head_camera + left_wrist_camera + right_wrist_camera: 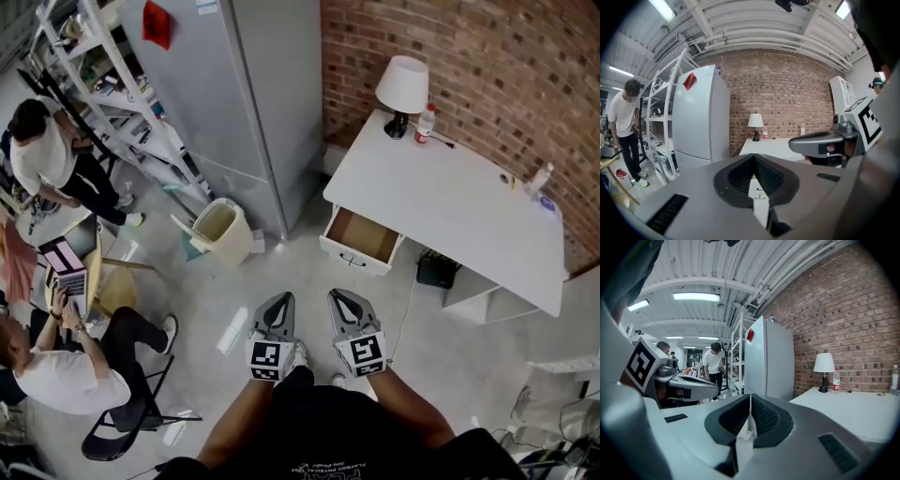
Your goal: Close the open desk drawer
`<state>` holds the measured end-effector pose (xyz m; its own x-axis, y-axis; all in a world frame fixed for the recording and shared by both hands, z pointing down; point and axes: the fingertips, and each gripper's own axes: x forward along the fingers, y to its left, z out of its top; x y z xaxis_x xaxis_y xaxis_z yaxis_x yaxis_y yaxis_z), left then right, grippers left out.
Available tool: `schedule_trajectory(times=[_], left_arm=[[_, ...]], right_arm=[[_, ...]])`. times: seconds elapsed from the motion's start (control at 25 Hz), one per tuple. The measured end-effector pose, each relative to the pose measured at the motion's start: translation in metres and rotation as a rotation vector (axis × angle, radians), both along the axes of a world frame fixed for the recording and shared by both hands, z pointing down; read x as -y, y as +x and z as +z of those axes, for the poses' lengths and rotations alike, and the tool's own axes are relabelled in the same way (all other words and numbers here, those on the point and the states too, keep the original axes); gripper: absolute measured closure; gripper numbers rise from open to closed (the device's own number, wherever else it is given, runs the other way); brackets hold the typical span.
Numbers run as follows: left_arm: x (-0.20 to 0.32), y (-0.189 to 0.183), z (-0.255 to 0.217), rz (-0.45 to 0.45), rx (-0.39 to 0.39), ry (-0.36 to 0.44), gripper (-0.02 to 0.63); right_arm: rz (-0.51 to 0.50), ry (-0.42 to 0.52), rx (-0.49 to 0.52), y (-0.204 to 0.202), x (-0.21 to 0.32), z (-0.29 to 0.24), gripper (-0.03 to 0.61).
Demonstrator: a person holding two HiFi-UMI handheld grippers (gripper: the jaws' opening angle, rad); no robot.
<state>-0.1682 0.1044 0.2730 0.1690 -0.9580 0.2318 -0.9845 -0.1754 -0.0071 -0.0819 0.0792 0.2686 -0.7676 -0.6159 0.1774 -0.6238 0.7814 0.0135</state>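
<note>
Head view showed the drawer pulled out from the left end of the white tabletop, its front panel and handle facing the person and its brown inside open to the camera. Nothing could be seen lying in it. Both grippers were held low and side by side, well apart from the drawer, which lay ahead of them and a little to the right. The right gripper was the nearer of the two; the left gripper pointed more toward the floor beside the drawer.

The drawer's sliding axis ran from its front panel up and to the right, into the desk, so a closing push would probably have to go that way, square onto the front panel.

Left gripper view had its jaws pressed together with nothing between them, and the right gripper view showed the same: jaws fully closed, holding nothing.

A lamp and a bottle stood at the far corner of the tabletop by the brick wall. An open bin sat on the floor left of the drawer; its contents could not be made out.
</note>
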Motion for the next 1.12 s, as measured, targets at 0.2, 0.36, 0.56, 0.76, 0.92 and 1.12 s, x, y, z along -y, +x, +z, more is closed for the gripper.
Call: schedule_trajectory(times=[0.2,0.36,0.56,0.76,0.92,1.12], left_arm=[[0.038,-0.007,0.017,0.081,-0.016,-0.029,0.606],[0.066,-0.012,0.03,0.149,-0.033,-0.051,0.606],[0.09,-0.019,0.045,0.233,-0.047,-0.075,0.606],[0.116,-0.01,0.065,0.325,-0.057,-0.09,0.606],[0.133,0.009,0.086,0.373,-0.07,-0.095,0.606],[0.158,0.027,0.119,0.384,-0.075,-0.111,0.606]], right_arm=[[0.053,-0.03,-0.033,-0.011,0.034,0.013,0.548],[0.115,-0.066,-0.049,-0.018,0.059,0.031,0.548],[0.167,-0.084,-0.054,-0.031,0.077,0.041,0.548],[0.233,-0.099,-0.046,-0.024,0.1,0.062,0.549],[0.247,-0.099,-0.036,-0.014,0.115,0.079,0.549],[0.275,-0.107,-0.025,-0.002,0.131,0.107,0.549]])
